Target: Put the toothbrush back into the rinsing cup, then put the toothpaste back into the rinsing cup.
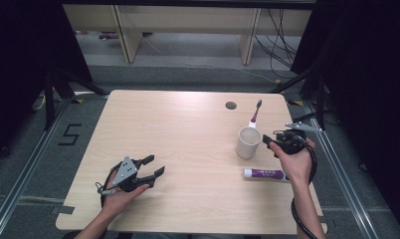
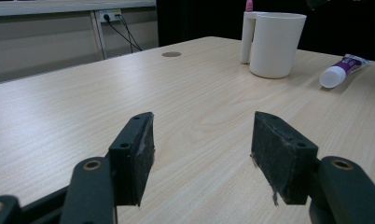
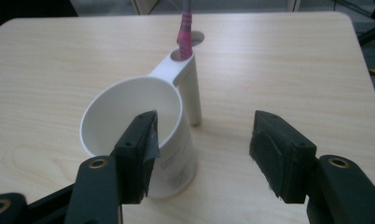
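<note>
A white cup (image 1: 249, 142) stands at the right of the table, and a pink-and-black toothbrush (image 1: 256, 113) stands upright in its hollow handle. A white and purple toothpaste tube (image 1: 264, 174) lies in front of the cup. My right gripper (image 1: 268, 143) is open just right of the cup; in the right gripper view its gap (image 3: 204, 149) lies beside the cup (image 3: 129, 116), with the left jaw in front of the rim and the toothbrush (image 3: 185, 28) behind. My left gripper (image 1: 156, 165) is open and empty at the front left, facing the far cup (image 2: 276, 44) and tube (image 2: 342, 70).
A round cable hole (image 1: 231, 105) sits near the far edge of the wooden table (image 1: 188, 134). Beyond the table are wooden furniture legs (image 1: 128, 35) and loose cables (image 1: 282, 50) on the floor. Dark curtains hang at both sides.
</note>
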{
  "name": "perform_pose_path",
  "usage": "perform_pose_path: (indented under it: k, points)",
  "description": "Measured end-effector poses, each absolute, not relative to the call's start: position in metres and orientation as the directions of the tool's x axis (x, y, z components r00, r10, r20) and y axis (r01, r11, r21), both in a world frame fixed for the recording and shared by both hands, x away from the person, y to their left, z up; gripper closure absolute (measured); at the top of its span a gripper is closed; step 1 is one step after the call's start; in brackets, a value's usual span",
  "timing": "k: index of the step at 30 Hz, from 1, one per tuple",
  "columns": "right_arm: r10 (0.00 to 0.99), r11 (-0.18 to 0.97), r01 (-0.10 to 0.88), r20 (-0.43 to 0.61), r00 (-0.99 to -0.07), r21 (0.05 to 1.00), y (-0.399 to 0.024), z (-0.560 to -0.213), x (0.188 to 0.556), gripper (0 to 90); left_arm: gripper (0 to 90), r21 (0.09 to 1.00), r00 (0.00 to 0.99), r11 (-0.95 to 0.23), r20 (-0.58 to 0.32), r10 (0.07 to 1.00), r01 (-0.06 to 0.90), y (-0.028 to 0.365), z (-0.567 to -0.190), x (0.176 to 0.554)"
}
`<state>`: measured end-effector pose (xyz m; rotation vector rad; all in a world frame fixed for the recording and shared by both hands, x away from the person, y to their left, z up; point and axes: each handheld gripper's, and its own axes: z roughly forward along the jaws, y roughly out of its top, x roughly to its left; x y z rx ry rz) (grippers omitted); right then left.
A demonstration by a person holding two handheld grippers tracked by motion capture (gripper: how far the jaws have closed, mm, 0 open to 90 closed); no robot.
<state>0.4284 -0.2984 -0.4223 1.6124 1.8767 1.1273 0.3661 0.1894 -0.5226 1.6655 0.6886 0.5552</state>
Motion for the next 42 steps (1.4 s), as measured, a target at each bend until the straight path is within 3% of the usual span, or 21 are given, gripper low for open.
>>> perform_pose_path:
  k: [3,9,13,16,18,26,28,29,31,36,39,42]
  points:
    - [0.955,0.044,0.624,0.15,-0.255,0.78,-0.303,-0.423,0.425,41.8,39.3,0.981,0.71,-0.131,-0.01,0.704,0.144,0.189,-0.523,0.366]
    - [0.95,-0.01,0.656,0.211,-0.229,0.755,-0.305,-0.428,0.419,41.8,39.2,0.981,0.707,-0.127,-0.013,0.707,0.145,0.19,-0.523,0.367]
    - [0.954,0.035,0.651,0.17,-0.248,0.758,-0.312,-0.43,0.416,41.8,39.2,0.981,0.706,-0.128,-0.014,0.708,0.147,0.19,-0.523,0.367]
    - [0.952,0.002,0.673,0.205,-0.228,0.74,-0.312,-0.431,0.414,41.7,39.2,0.981,0.707,-0.128,-0.013,0.707,0.146,0.189,-0.523,0.367]
    - [0.952,0.056,0.657,0.159,-0.263,0.751,-0.317,-0.431,0.414,41.7,39.2,0.981,0.709,-0.131,-0.009,0.705,0.142,0.189,-0.523,0.367]
    - [0.941,0.089,0.682,0.162,-0.296,0.726,-0.322,-0.434,0.414,41.6,39.1,0.981,0.706,-0.126,-0.013,0.708,0.145,0.19,-0.523,0.367]
    - [0.949,0.068,0.709,0.174,-0.263,0.702,-0.32,-0.433,0.412,41.6,39.1,0.981,0.706,-0.131,-0.009,0.708,0.144,0.19,-0.523,0.367]
    - [0.945,0.114,0.693,0.137,-0.296,0.712,-0.324,-0.434,0.413,41.6,39.0,0.981,0.707,-0.127,-0.011,0.708,0.144,0.189,-0.523,0.367]
    - [0.945,0.089,0.723,0.172,-0.279,0.685,-0.322,-0.433,0.411,41.3,39.0,0.981,0.709,-0.135,-0.004,0.705,0.14,0.189,-0.523,0.367]
    - [0.921,0.199,0.729,0.128,-0.367,0.655,-0.328,-0.433,0.414,40.9,38.7,0.981,0.71,-0.132,-0.006,0.704,0.139,0.19,-0.523,0.367]
    - [0.893,0.284,0.76,0.127,-0.431,0.584,-0.329,-0.432,0.415,41.2,38.6,0.984,0.715,-0.125,-0.004,0.699,0.127,0.189,-0.524,0.366]
    - [0.834,0.412,0.727,0.095,-0.544,0.549,-0.328,-0.433,0.417,41.9,38.5,0.984,0.717,-0.129,0.001,0.697,0.124,0.189,-0.524,0.366]
